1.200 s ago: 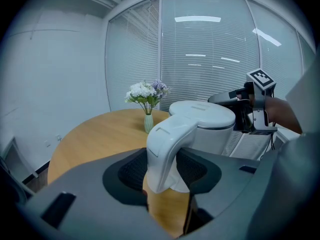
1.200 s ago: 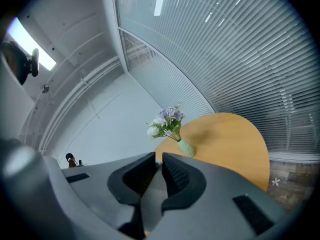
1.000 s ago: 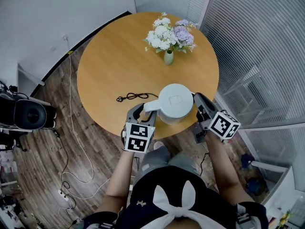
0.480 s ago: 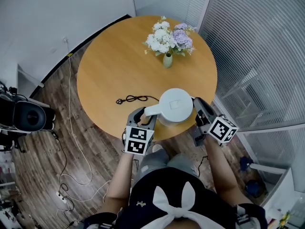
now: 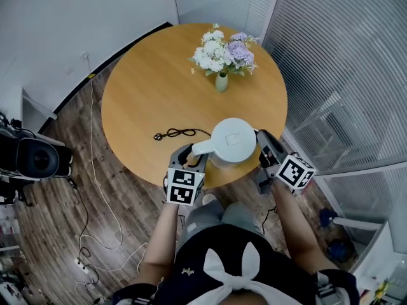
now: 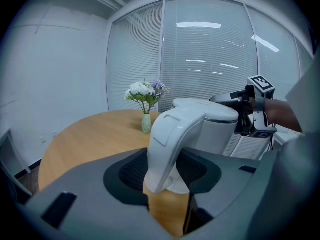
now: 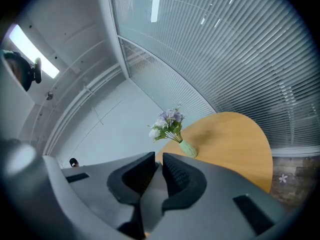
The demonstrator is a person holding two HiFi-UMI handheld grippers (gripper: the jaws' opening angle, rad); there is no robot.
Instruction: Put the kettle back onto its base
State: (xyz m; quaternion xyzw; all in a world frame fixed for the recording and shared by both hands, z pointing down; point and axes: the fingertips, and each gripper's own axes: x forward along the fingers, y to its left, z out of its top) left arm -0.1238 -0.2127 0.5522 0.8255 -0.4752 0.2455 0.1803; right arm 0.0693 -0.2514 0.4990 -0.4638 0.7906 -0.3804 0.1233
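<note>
Two grippers flank the white kettle at the near edge of the round wooden table. The left gripper has its jaws closed on the kettle handle. The right gripper, just beside the kettle body, has its jaws almost together and holds nothing. A black power cord lies to the left of the kettle.
</note>
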